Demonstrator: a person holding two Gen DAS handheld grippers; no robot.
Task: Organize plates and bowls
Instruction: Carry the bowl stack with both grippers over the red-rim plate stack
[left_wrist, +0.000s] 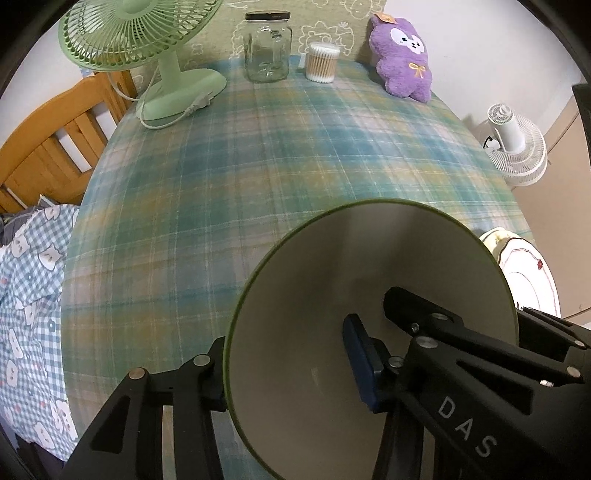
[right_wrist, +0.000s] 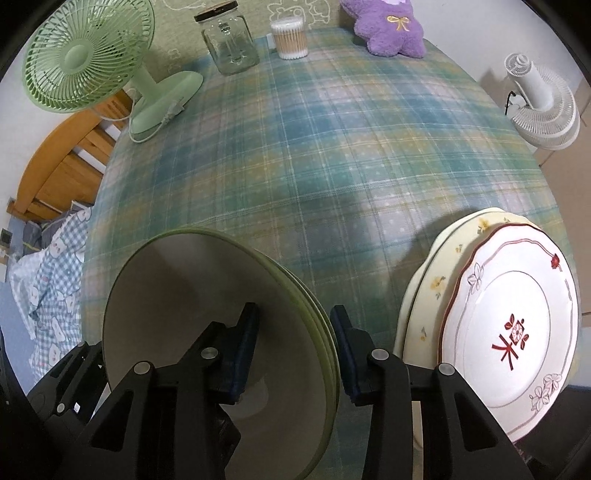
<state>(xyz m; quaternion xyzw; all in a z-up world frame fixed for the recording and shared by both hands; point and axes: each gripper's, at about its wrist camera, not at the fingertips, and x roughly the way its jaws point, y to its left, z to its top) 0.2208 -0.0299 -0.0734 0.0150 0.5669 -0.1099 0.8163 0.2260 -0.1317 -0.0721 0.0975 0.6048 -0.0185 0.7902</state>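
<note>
A stack of cream bowls with green rims (left_wrist: 369, 258) (right_wrist: 184, 288) stands on the plaid tablecloth (left_wrist: 258, 166). My left gripper (left_wrist: 284, 350) straddles the stack's left wall, with one finger outside the rim and its blue pad (left_wrist: 360, 365) inside. A broad strip of inner wall shows between rim and pad. My right gripper (right_wrist: 295, 314) straddles the right wall, and its outer pad (right_wrist: 343, 354) lies against the stacked rims. To the right lies a pile of plates (right_wrist: 509, 332) (left_wrist: 528, 280), the top one white with red marks.
Along the far edge stand a green desk fan (left_wrist: 140, 37), a glass jar (left_wrist: 267, 48), a tub of cotton swabs (left_wrist: 322, 61) and a purple plush toy (left_wrist: 402, 59). A white fan (left_wrist: 513, 147) sits off the table's right side. A wooden bed frame (left_wrist: 55, 140) and checked bedding (left_wrist: 29, 295) lie left.
</note>
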